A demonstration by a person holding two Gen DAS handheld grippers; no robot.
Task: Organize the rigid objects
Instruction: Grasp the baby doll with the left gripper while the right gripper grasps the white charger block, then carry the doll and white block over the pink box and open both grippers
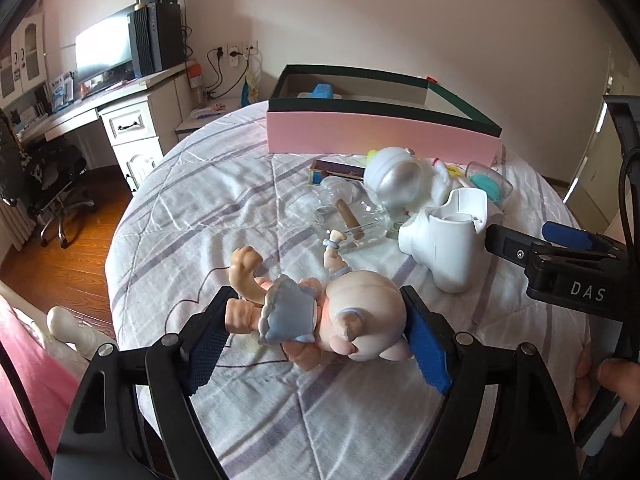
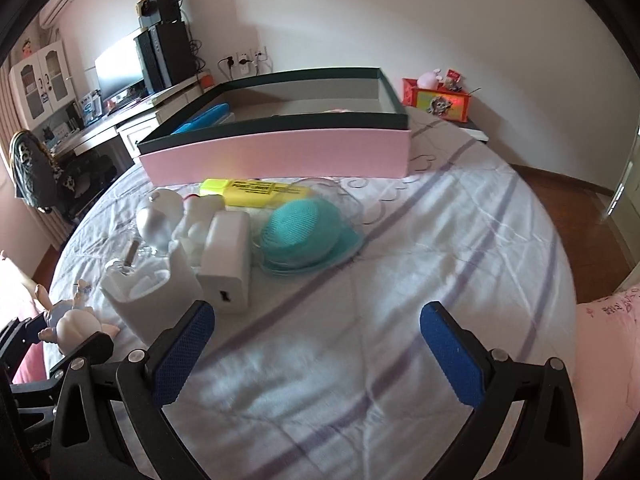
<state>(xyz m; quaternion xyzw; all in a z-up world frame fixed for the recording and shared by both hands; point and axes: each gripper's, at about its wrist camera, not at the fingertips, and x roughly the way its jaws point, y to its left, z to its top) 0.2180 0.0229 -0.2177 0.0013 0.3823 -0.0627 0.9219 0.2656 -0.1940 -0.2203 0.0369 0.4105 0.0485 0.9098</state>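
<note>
Left gripper (image 1: 316, 320) clenched on doll figurine (image 1: 320, 312), lying sideways between its pads above the bedspread (image 1: 200, 208). Right gripper (image 2: 316, 344) spread wide, nothing between fingers.

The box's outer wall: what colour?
Pink, with a dark green rim; the box shows best in the right wrist view.

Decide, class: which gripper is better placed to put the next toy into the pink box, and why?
Left. The left gripper has its pads on either side of the doll figure, ready to carry it to the pink box. The right gripper is open and empty over bare bedspread, beside the white holder.
</note>
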